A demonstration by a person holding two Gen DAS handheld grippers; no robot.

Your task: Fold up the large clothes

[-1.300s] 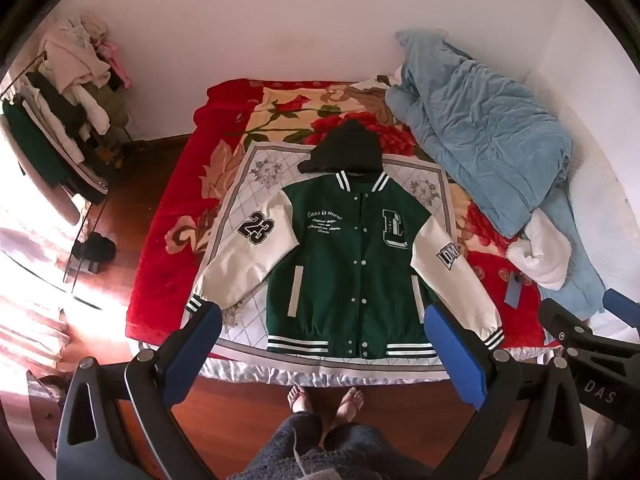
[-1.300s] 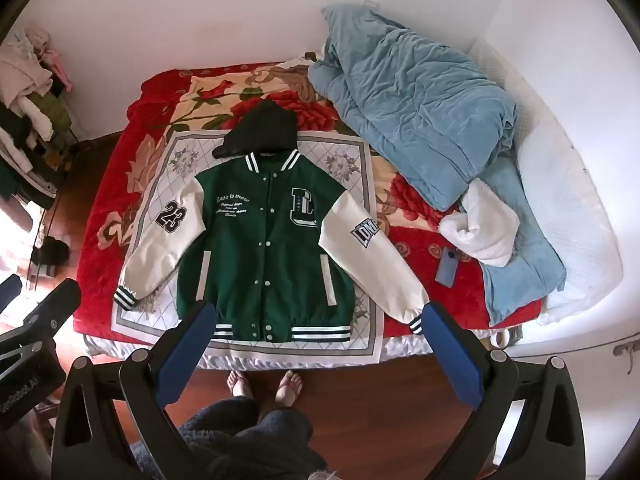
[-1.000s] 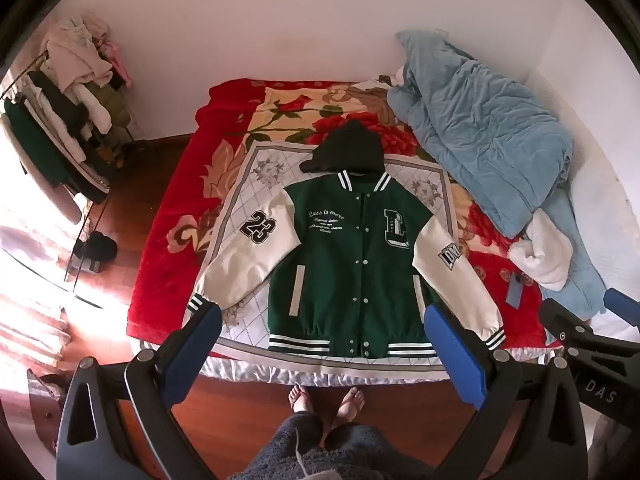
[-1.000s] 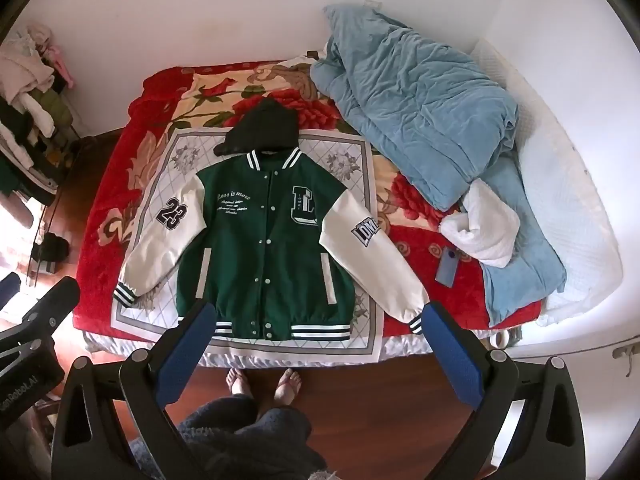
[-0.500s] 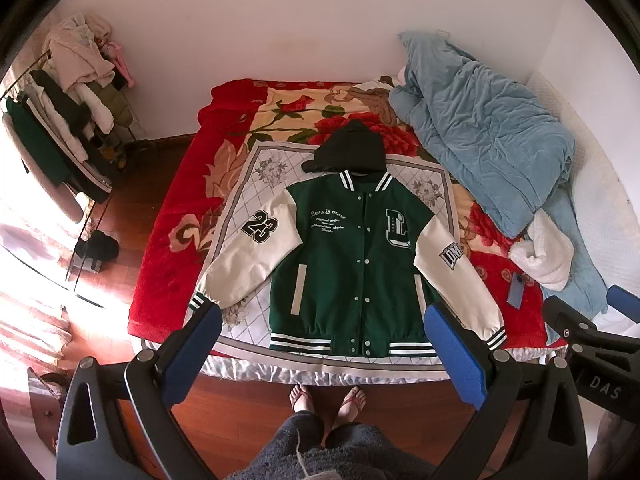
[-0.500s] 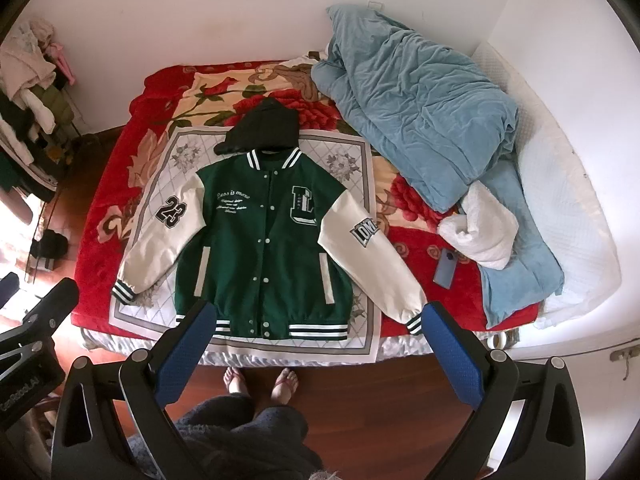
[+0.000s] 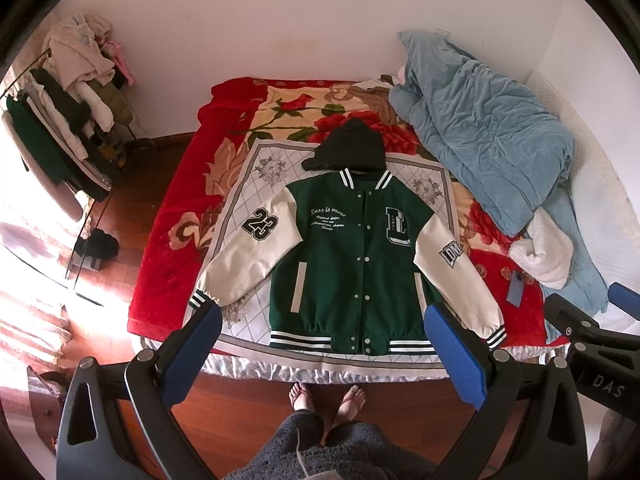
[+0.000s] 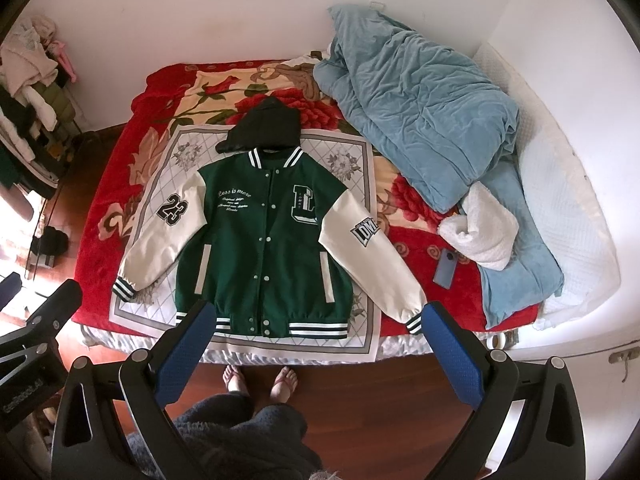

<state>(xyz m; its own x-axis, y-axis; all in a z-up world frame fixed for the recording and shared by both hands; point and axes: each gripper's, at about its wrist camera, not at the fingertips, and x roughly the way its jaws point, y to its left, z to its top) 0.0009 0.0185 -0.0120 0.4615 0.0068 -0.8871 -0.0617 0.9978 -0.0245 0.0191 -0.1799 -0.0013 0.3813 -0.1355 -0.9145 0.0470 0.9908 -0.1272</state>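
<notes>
A green varsity jacket [image 7: 352, 264] with cream sleeves and a black hood lies flat, front up, buttoned, on a grey-white patterned cloth [image 7: 248, 184] on the bed; it also shows in the right wrist view [image 8: 264, 248]. Sleeves spread out to both sides. My left gripper [image 7: 323, 316] is open and empty, held high above the bed's near edge. My right gripper [image 8: 316, 312] is open and empty, likewise above the near edge, to the right of the left one.
A crumpled blue duvet [image 8: 416, 120] and a white towel [image 8: 480, 228] lie on the bed's right side, with a blue phone [image 8: 445, 268] beside them. A clothes rack [image 7: 60, 136] stands at the left. The person's feet [image 7: 328, 396] stand on the wooden floor.
Both views have drifted slightly; the jacket sits marginally differently in frame. Both grippers stay open, and nothing on the bed has moved.
</notes>
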